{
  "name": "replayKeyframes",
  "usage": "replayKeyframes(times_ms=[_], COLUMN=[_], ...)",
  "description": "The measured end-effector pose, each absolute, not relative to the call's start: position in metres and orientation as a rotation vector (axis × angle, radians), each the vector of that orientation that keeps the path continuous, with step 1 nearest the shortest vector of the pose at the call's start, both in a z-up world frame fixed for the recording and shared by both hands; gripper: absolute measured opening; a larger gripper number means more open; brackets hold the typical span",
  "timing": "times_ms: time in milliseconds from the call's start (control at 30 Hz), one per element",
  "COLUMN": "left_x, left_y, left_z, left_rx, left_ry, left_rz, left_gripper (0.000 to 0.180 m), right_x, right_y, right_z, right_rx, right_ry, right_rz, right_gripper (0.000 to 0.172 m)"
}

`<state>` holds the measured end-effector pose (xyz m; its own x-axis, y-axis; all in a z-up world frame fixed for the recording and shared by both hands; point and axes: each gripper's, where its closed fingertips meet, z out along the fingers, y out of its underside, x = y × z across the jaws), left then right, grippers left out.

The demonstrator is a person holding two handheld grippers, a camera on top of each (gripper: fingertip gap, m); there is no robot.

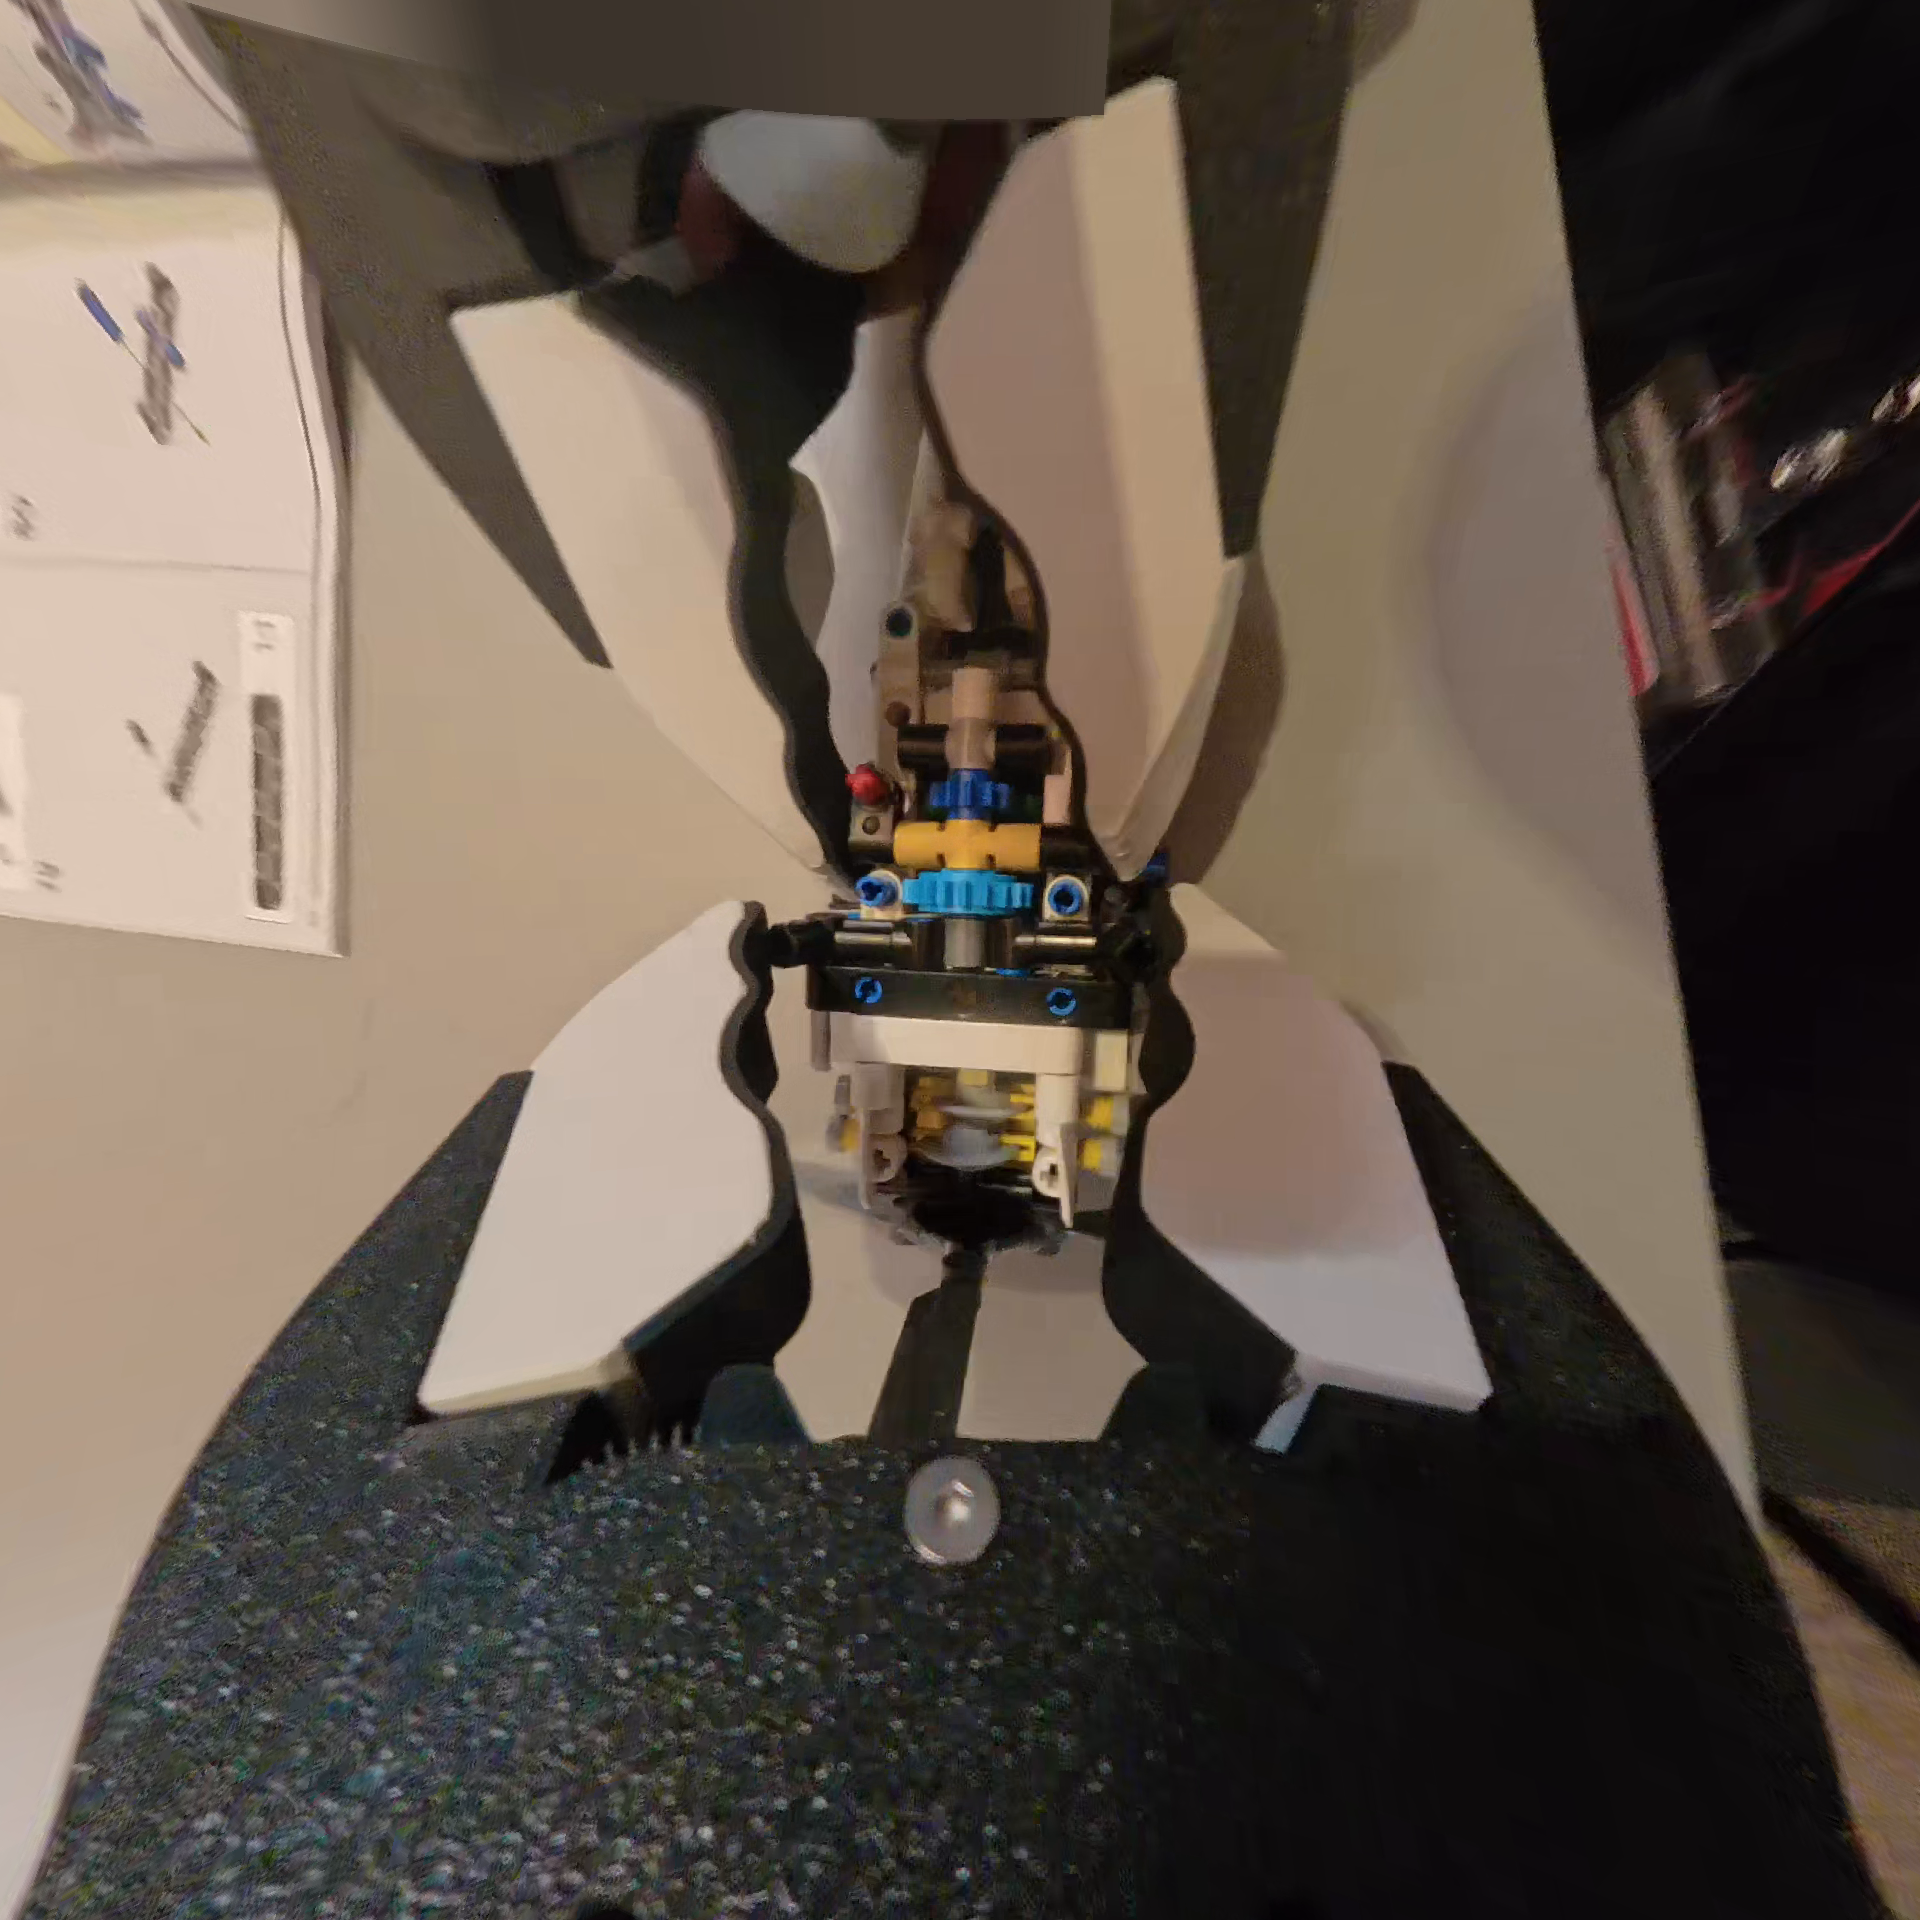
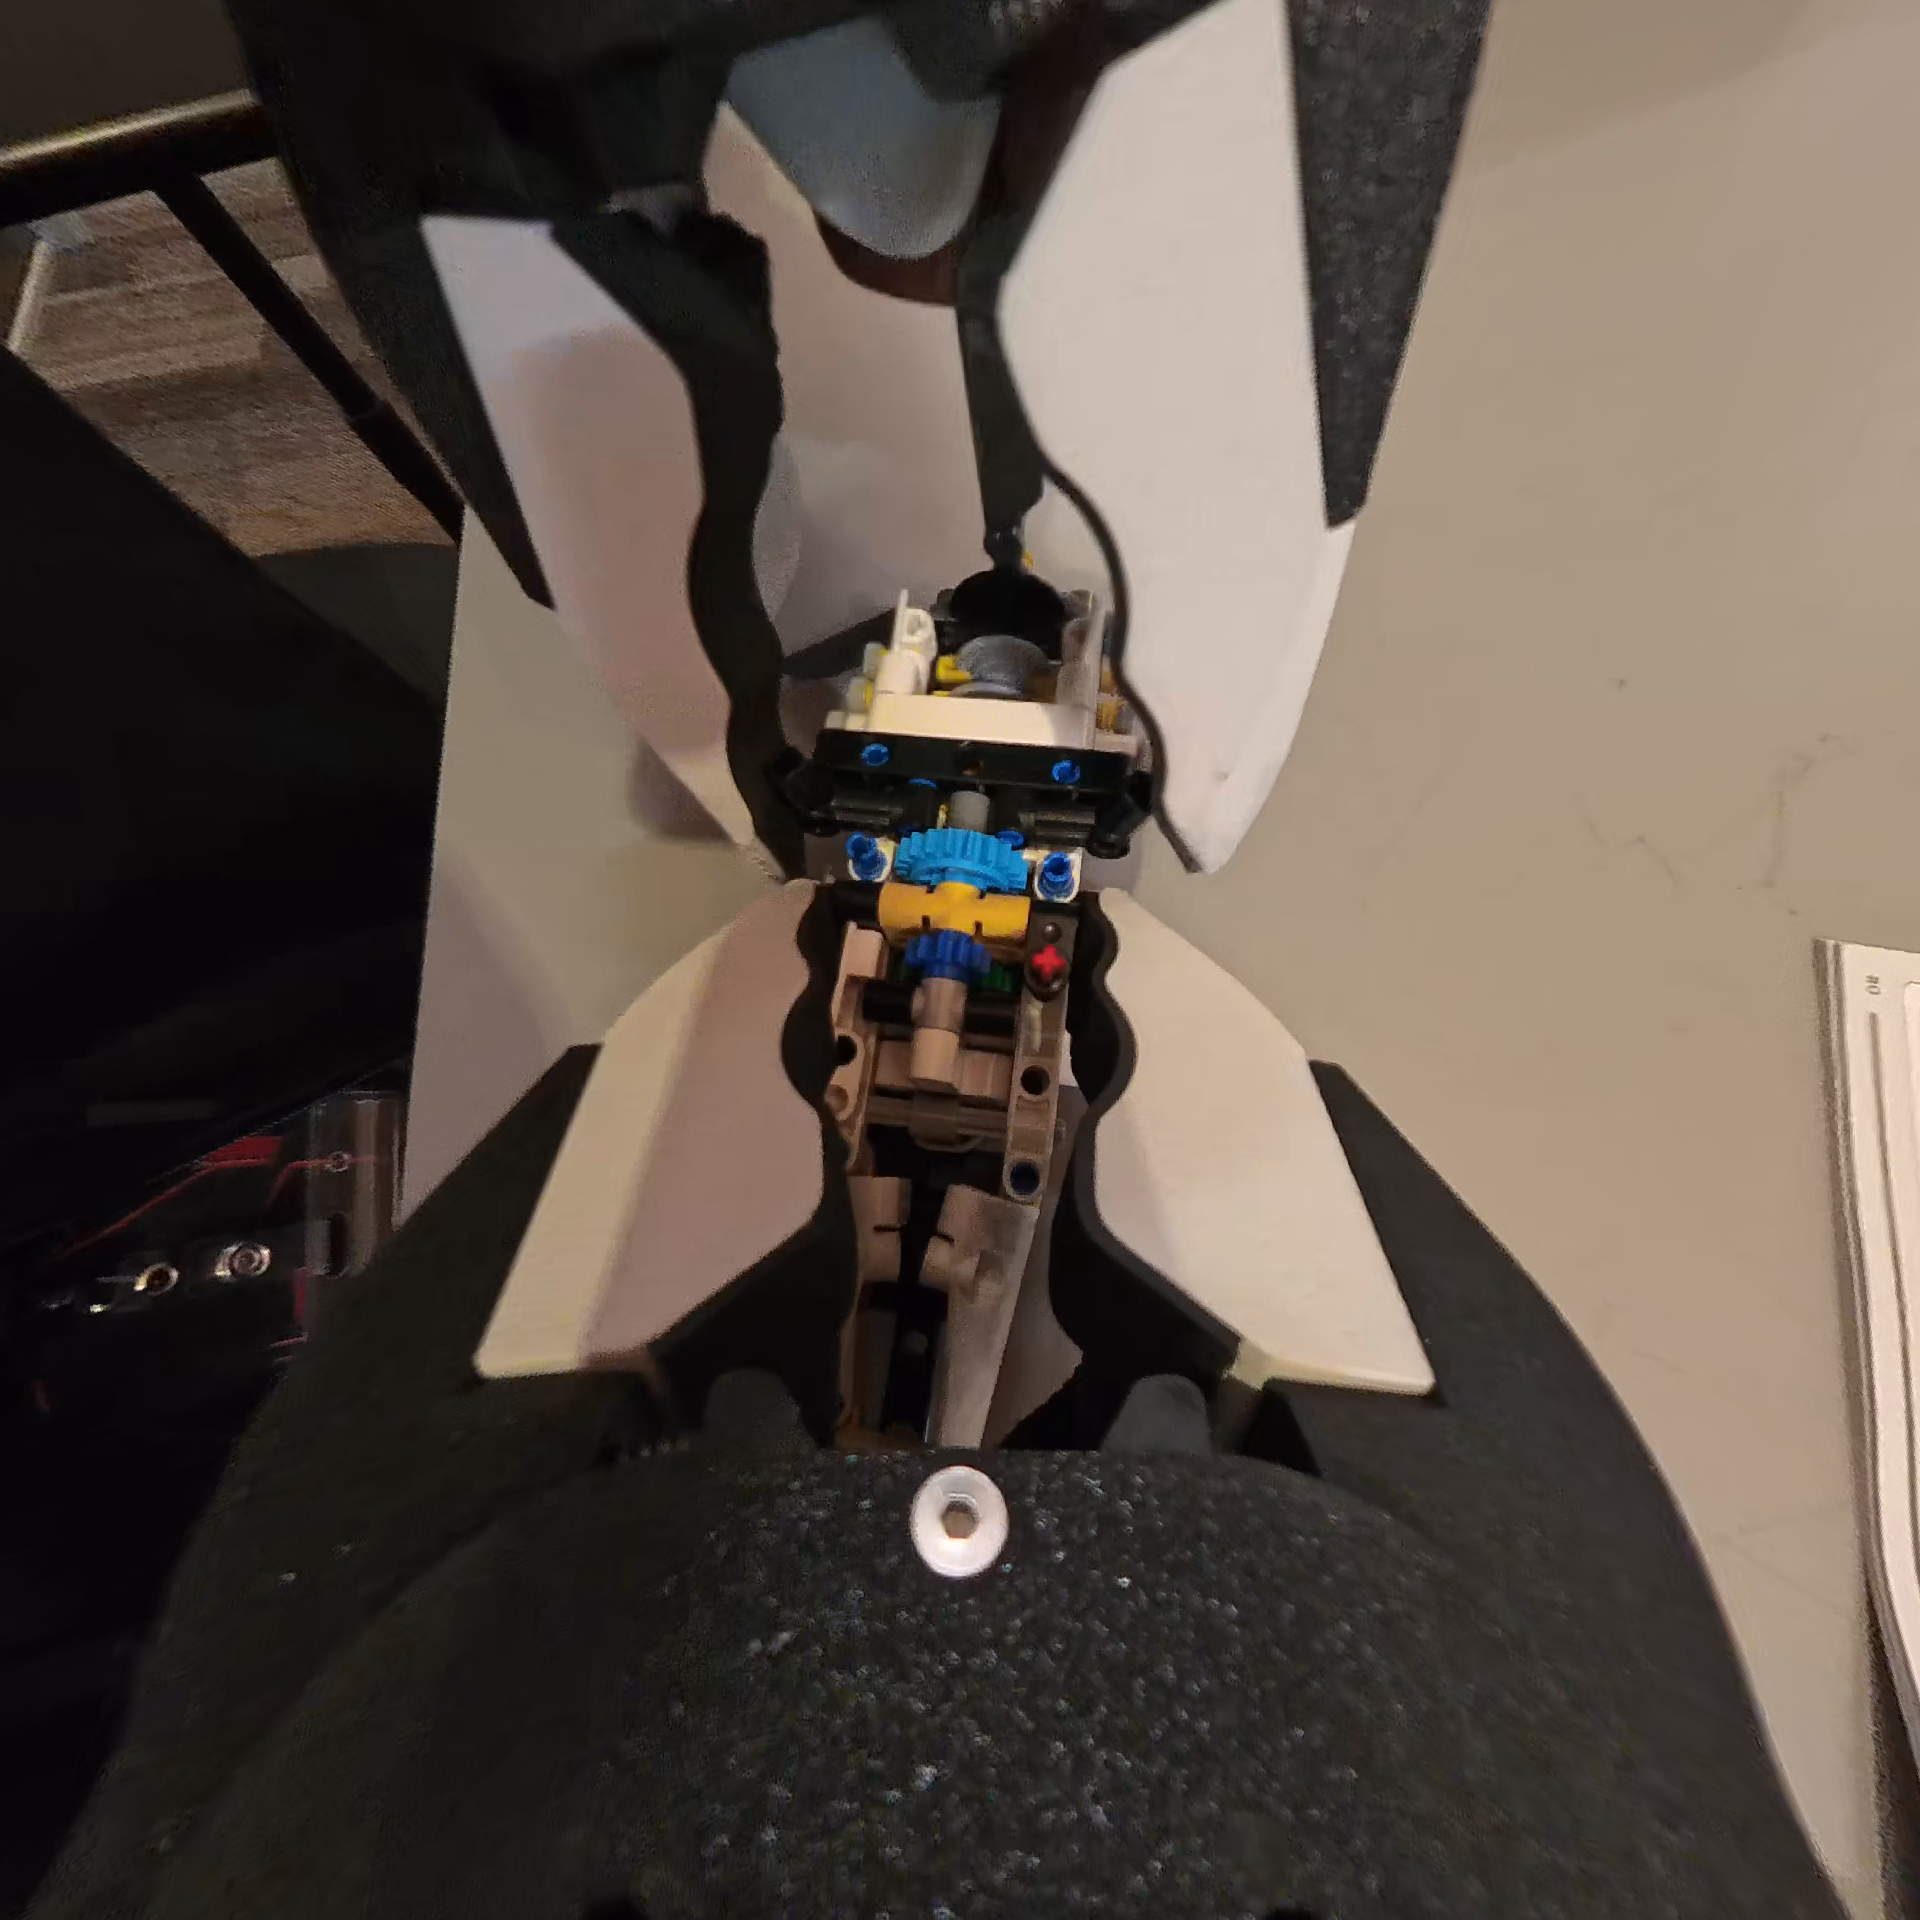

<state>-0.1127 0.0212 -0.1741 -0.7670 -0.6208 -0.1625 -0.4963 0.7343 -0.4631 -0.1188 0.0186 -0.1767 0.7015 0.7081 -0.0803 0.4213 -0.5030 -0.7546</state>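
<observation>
A toy brick gear assembly (image 1: 977,997) with black, white, tan, yellow and blue parts is held in the air between both grippers. My left gripper (image 1: 956,935) is shut on its black and white end; the pads (image 1: 748,1039) press on both sides. My right gripper (image 2: 951,904) is shut on the tan frame end (image 2: 951,1049), which carries blue gears and a red pin. The two grippers face each other tip to tip. The right gripper shows at the top of the left wrist view (image 1: 977,790), and the left gripper at the top of the right wrist view (image 2: 977,821).
A beige table (image 1: 520,831) lies below. An open instruction booklet (image 1: 166,623) lies on it and also shows in the right wrist view (image 2: 1870,1299). Past the table's edge is a dark area with shiny metal items (image 1: 1714,540). My two grippers' fingertips are within a few centimetres of each other.
</observation>
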Motion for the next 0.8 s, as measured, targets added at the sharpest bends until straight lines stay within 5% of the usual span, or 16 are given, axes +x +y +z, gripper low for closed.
replayKeyframes(times_ms=[800], left_x=[-0.121], left_y=[0.021], left_z=[-0.182], left_rx=[-0.947], left_ry=[2.789], left_rz=[-0.549], left_gripper=[0.081], right_x=[-0.122], right_y=[0.019], right_z=[-0.176], right_rx=[-2.176], right_ry=[-0.851], right_rz=[0.517], right_gripper=[0.044])
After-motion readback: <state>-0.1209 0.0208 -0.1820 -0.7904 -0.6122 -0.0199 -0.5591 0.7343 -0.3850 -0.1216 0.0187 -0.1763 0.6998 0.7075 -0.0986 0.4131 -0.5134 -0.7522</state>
